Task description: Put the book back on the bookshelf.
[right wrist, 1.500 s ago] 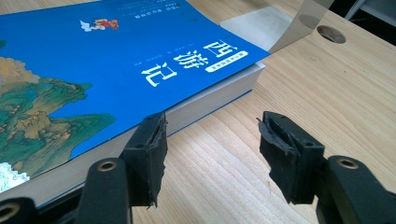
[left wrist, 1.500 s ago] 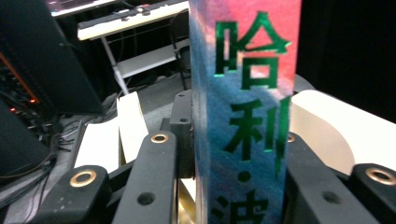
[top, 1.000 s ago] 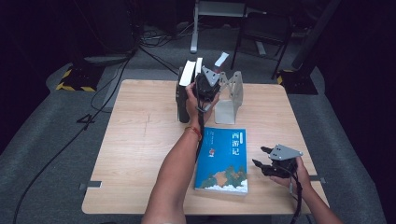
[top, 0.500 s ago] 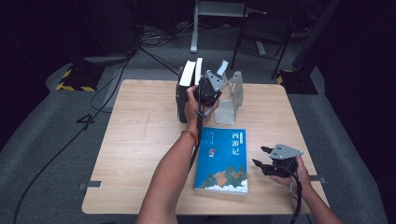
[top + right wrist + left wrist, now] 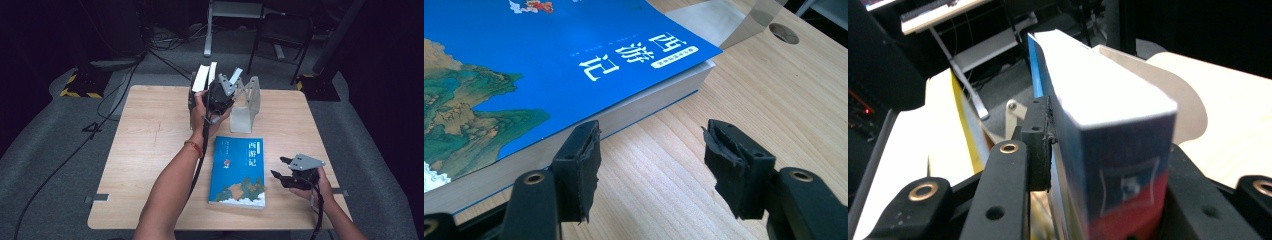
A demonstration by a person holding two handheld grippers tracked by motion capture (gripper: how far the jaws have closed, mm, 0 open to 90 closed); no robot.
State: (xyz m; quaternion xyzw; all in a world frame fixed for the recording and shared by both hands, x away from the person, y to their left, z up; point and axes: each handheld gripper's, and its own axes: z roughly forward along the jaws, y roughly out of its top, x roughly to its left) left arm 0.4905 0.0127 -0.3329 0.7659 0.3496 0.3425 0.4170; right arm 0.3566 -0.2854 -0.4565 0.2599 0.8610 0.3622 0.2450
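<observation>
Left gripper: the left gripper (image 5: 218, 95) is up at the far edge of the table (image 5: 150, 150), held in the person's left hand (image 5: 200, 107), right at the metal book stand (image 5: 247, 107).
Left jaws: in the left gripper view a thick upright book (image 5: 1108, 130) stands between them; the near pad lies against its blue cover, yet the jaws have just been opening, so I cannot tell whether they still press on it.
Upright book: white page edges up, blue and red on its spine end, standing at the stand with a yellow-edged book (image 5: 955, 125) beside it; from the high view these show as pale books (image 5: 204, 80) upright at the far edge.
Book stand: its pale curved plate (image 5: 1178, 95) rises just behind the upright book.
Right gripper: the right gripper (image 5: 287, 175) sits low near the table's near right corner, in the right hand (image 5: 312, 187), jaws pointing toward the flat book.
Right jaws: standing apart with bare wood between them, gripping nothing.
Flat book: the blue book (image 5: 240, 172) lies cover up near the front of the table, between the two forearms; its long page edge (image 5: 589, 132) runs just ahead of the right gripper's left pad, close but apart.
Cables: one trails from each gripper back along the forearm.
</observation>
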